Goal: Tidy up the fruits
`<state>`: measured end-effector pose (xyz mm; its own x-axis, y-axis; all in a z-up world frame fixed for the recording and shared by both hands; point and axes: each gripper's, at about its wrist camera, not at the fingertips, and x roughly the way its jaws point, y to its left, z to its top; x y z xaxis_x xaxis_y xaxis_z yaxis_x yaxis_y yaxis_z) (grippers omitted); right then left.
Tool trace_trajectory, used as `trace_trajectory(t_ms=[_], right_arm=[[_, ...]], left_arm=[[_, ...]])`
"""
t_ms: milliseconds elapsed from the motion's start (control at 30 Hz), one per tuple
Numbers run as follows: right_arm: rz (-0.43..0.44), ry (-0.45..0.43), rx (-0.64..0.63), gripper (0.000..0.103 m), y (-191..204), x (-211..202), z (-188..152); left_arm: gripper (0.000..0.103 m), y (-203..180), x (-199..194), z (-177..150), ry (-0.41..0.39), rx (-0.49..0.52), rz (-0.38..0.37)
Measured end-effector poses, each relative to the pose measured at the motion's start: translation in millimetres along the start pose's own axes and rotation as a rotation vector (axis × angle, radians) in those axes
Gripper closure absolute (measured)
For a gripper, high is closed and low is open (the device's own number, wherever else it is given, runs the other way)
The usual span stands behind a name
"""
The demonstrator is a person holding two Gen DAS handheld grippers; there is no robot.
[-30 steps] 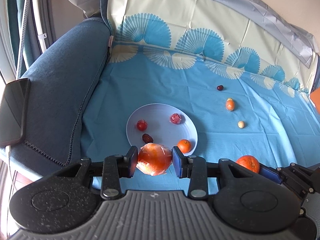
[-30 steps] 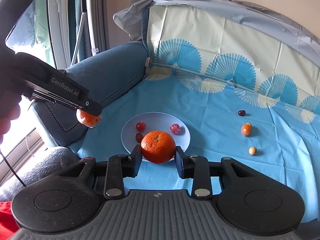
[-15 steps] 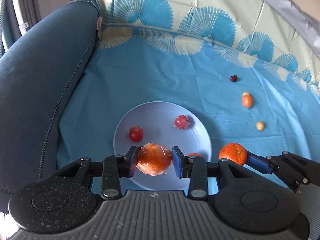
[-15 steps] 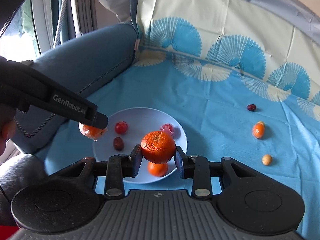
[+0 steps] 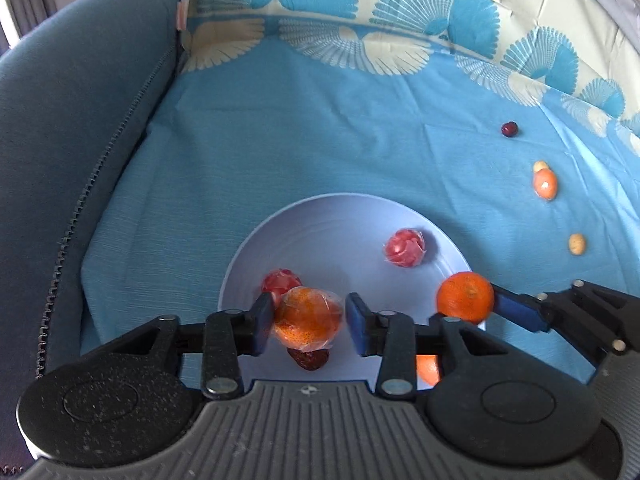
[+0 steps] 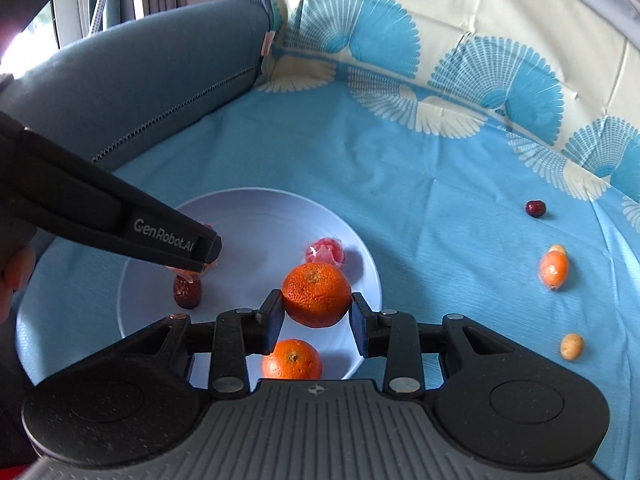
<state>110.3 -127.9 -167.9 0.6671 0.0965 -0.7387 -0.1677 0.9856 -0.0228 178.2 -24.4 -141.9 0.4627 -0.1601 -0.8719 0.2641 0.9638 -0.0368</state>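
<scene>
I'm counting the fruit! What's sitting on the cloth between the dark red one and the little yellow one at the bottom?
In the right wrist view, between the dark red fruit and the yellow fruit lies a wrapped orange fruit, a small tan piece touching its top.

The left tool (image 5: 308,322) half hides a dark fruit (image 5: 309,358).

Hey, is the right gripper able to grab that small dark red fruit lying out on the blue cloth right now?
Probably not yet. The right gripper is shut on a bare orange mandarin above the pale blue plate, so its jaws are full. The path to the small dark red fruit looks open.
</scene>
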Motion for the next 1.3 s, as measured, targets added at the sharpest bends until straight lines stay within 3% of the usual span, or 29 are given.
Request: trace_trajectory(t_ms=[33, 100, 167, 333, 533, 700, 1067, 1300], right_arm=[[0.009, 0.006, 0.003, 0.065, 0.1, 2.8, 0.8], [0.040, 0.020, 0.019, 0.054, -0.9, 3.4, 2.6], [0.054, 0.006, 0.030, 0.026, -0.4, -5.6, 3.8], [0.049, -0.001, 0.035, 0.010, 5.2, -46.3, -4.7], [0.061, 0.020, 0.060, 0.008, 17.6, -107.1, -32.2], [0.062, -0.005, 0.068, 0.007, 32.2, -151.3, -46.6], [0.017, -0.147, 0.010, 0.002, 56.0, -224.3, -64.1], [-0.015, -0.219, 0.015, 0.001, 57.6, -255.4, -73.3]], left_arm=[[0.019, 2.0, -2.4, 0.5, -0.004, -0.003, -0.007], [0.000, 6.1, -14.6, -1.0, -0.060, -0.012, 0.006], [0.000, 5.7, -30.5, -2.9, -0.115, 0.002, 0.024], [0.000, 2.1, -64.1, -19.2, -0.114, 0.029, 0.057], [0.000, 2.7, -111.6, -57.6, -0.092, 0.015, 0.054], [0.000, 2.4, -150.8, -80.5, -0.124, 0.003, 0.069], [0.000, -2.6, -226.9, -126.1, -0.241, 0.009, 0.082], [0.000, -2.3, -253.3, -139.2, -0.281, -0.010, 0.086]])
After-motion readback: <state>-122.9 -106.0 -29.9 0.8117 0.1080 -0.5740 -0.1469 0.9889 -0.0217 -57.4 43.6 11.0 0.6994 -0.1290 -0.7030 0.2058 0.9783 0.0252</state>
